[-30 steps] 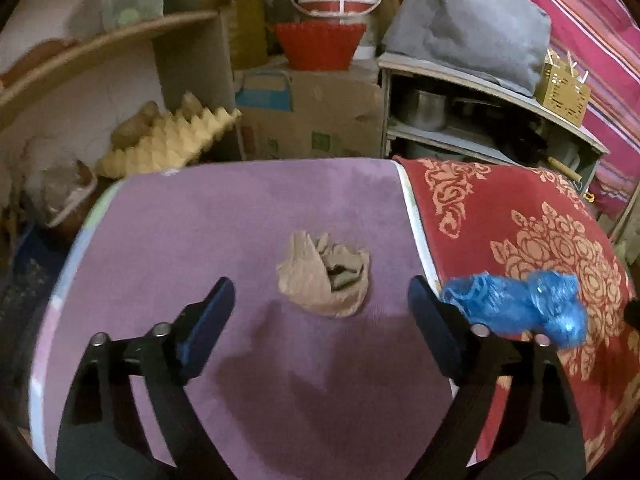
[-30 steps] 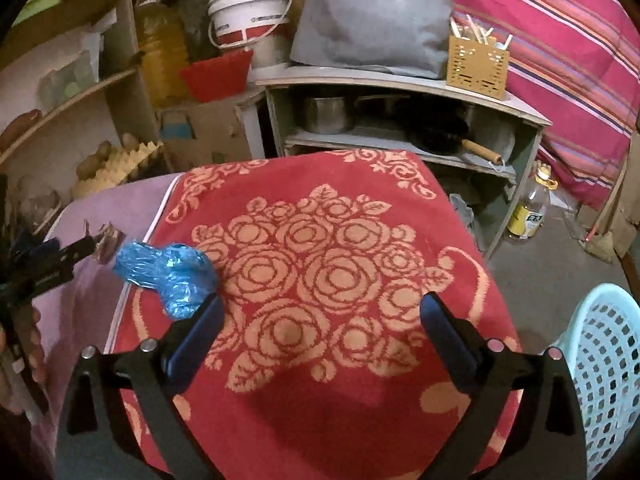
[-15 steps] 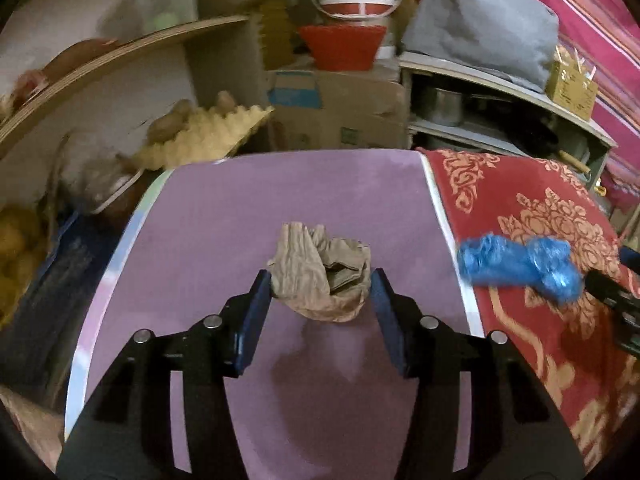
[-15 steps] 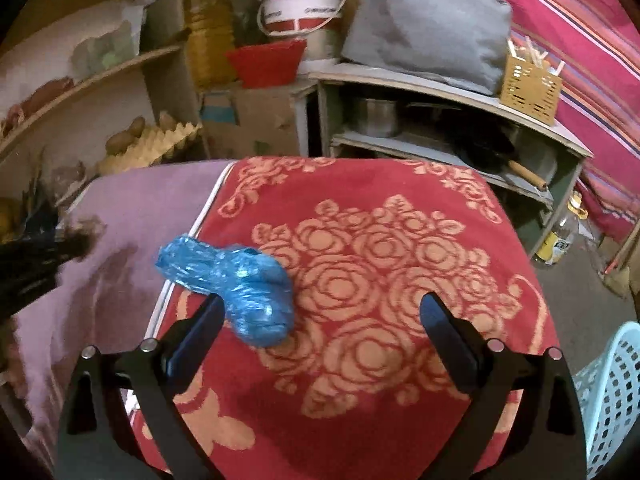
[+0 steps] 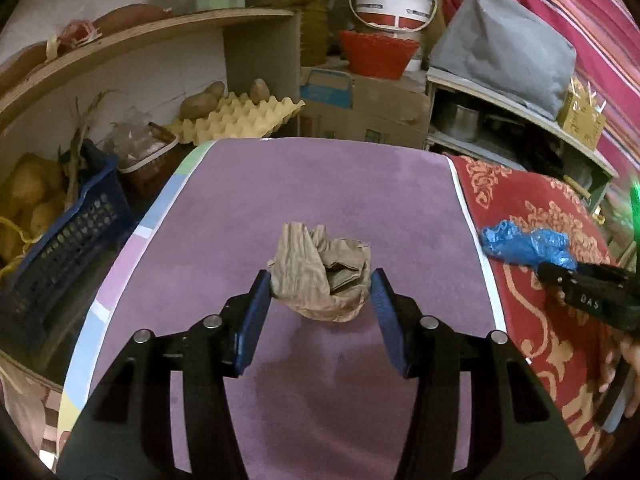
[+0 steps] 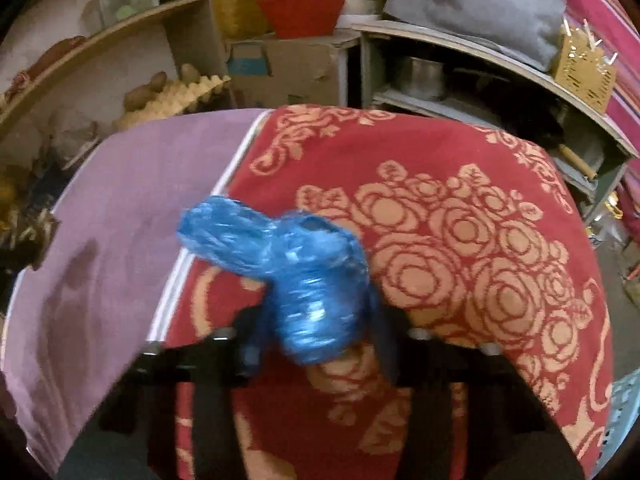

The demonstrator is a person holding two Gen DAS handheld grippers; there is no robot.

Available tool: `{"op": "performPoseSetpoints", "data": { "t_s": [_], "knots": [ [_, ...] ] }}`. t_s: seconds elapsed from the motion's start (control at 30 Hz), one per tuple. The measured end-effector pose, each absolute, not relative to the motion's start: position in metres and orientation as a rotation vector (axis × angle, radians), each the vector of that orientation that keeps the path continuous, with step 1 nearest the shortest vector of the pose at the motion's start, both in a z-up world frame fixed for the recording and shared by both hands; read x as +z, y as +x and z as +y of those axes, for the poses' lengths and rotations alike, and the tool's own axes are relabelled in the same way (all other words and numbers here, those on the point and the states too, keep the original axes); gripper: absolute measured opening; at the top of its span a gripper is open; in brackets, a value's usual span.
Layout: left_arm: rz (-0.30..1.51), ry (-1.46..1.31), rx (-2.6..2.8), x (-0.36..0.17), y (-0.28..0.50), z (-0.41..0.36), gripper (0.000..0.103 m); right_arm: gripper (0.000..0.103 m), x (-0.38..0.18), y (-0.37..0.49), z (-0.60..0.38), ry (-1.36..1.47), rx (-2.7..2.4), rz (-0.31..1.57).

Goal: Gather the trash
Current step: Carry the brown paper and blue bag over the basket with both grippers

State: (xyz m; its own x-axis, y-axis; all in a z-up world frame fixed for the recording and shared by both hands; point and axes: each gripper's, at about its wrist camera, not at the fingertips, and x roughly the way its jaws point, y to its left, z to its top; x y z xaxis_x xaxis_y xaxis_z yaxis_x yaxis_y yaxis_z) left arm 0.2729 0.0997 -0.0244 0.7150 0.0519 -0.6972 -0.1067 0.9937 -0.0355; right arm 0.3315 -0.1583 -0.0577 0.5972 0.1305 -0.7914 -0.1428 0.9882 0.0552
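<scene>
A crumpled brown paper wad [image 5: 320, 272] sits on the purple cloth [image 5: 320, 184]. My left gripper [image 5: 320, 282] is shut on it, a blue pad touching each side. A crumpled blue plastic bag [image 6: 292, 272] lies on the red flowered cloth [image 6: 460, 240] by the seam with the purple cloth [image 6: 132, 200]. My right gripper [image 6: 316, 328] has closed around its near end, and the view is blurred. In the left wrist view the blue bag [image 5: 524, 244] shows at the right with the right gripper [image 5: 560, 276] at it.
Shelves at the left hold an egg tray with potatoes [image 5: 236, 116] and a dark blue crate [image 5: 60, 232]. A cardboard box [image 5: 360, 108], red bowl [image 5: 376, 52] and white bucket [image 5: 392, 0] stand behind. A pale blue basket [image 6: 624, 420] is at the lower right.
My left gripper closed from wide open onto the brown paper wad. My right gripper moved left to the blue bag and closed around it.
</scene>
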Motion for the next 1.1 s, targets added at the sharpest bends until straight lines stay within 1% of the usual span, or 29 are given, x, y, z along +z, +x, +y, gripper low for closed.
{"op": "performPoseSetpoints", "data": {
  "t_s": [0.1, 0.3, 0.5, 0.6, 0.7, 0.83, 0.9, 1.1],
  "knots": [
    [0.752, -0.093, 0.084, -0.018, 0.269, 0.099, 0.050, 0.030, -0.043, 0.315, -0.165, -0.031, 0.139, 0.867],
    [0.696, -0.060, 0.065, 0.006, 0.254, 0.076, 0.050, 0.030, 0.001, 0.260, -0.222, 0.021, 0.052, 0.756],
    [0.627, -0.044, -0.009, 0.037, 0.236, 0.032, 0.050, 0.030, 0.041, 0.194, -0.297, 0.062, -0.075, 0.667],
    [0.593, -0.024, -0.059, 0.049, 0.224, 0.000, 0.050, 0.030, 0.051, 0.163, -0.331, 0.059, -0.155, 0.632],
    [0.566, -0.001, -0.119, 0.058, 0.212, -0.036, 0.050, 0.030, 0.051, 0.139, -0.365, 0.086, -0.213, 0.615],
    [0.553, 0.029, -0.207, 0.062, 0.198, -0.085, 0.050, 0.030, 0.033, 0.114, -0.410, 0.149, -0.282, 0.619],
    [0.550, 0.043, -0.246, 0.060, 0.193, -0.106, 0.050, 0.030, 0.025, 0.107, -0.432, 0.192, -0.302, 0.630],
    [0.588, 0.070, -0.347, 0.042, 0.188, -0.175, 0.050, 0.030, 0.024, 0.090, -0.473, 0.203, -0.372, 0.615]
  ]
}}
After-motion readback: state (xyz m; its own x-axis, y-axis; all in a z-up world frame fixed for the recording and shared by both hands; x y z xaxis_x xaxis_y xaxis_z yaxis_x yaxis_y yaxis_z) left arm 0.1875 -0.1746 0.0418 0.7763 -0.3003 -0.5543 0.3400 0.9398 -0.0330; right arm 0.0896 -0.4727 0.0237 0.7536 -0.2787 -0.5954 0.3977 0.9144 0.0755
